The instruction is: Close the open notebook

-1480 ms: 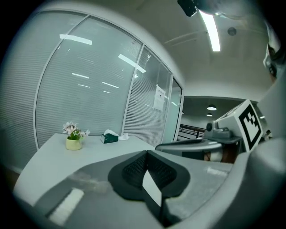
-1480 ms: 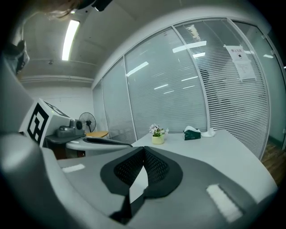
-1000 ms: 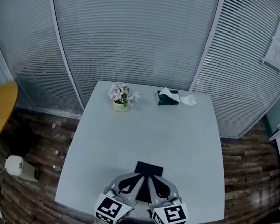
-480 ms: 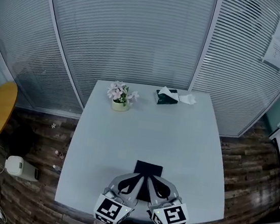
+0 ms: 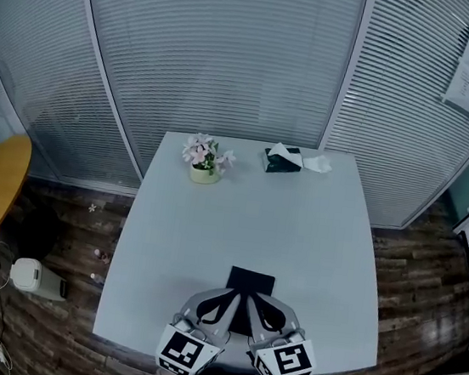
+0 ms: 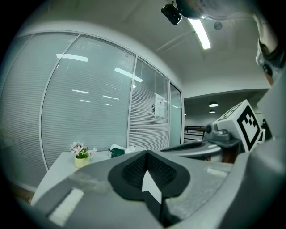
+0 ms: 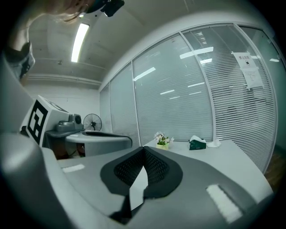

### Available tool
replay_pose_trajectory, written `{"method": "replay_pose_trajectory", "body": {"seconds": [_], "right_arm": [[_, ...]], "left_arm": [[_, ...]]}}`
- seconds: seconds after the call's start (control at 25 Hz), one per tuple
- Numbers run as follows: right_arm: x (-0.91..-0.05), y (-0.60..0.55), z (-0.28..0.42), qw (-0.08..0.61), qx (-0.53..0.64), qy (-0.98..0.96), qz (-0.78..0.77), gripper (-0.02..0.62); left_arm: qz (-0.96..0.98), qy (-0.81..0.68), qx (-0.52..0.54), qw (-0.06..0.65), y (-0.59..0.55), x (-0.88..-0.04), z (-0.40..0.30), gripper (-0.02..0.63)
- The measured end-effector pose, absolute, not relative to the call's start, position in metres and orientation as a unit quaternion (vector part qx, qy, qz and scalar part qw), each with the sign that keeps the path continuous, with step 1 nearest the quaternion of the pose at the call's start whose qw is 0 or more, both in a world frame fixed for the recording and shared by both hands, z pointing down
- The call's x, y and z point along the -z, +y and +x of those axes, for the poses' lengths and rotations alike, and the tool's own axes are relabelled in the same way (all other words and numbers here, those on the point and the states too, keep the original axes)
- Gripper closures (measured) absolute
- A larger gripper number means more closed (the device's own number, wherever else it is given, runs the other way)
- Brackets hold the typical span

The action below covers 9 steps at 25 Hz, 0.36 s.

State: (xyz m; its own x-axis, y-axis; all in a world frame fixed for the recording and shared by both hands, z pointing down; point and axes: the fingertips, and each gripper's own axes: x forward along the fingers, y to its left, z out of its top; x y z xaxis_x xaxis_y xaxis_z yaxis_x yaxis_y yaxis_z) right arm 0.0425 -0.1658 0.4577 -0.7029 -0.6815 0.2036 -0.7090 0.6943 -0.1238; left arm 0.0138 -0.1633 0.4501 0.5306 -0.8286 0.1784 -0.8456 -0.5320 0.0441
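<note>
Because the left gripper [image 5: 233,299] and right gripper [image 5: 255,302] are pinched closed on nothing, poking the black notebook [image 5: 251,279], maybe already closed, could shove it.

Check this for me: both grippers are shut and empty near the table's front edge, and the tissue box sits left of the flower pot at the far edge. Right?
Not quite: the head view shows the tissue box to the right of the flower pot. The rest holds: the left gripper and right gripper are shut and empty near the table's front edge.
</note>
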Motion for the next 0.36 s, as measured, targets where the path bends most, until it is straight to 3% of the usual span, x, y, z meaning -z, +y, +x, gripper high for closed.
{"method": "replay_pose_trajectory", "body": {"seconds": [0.36], "right_arm": [[-0.4615,-0.161,0.0419,0.076,-0.098,-0.917,0.379,0.595]], "left_arm": [[0.872,-0.48,-0.064,0.071,-0.1623,-0.4485,0.0127,0.603]]}}
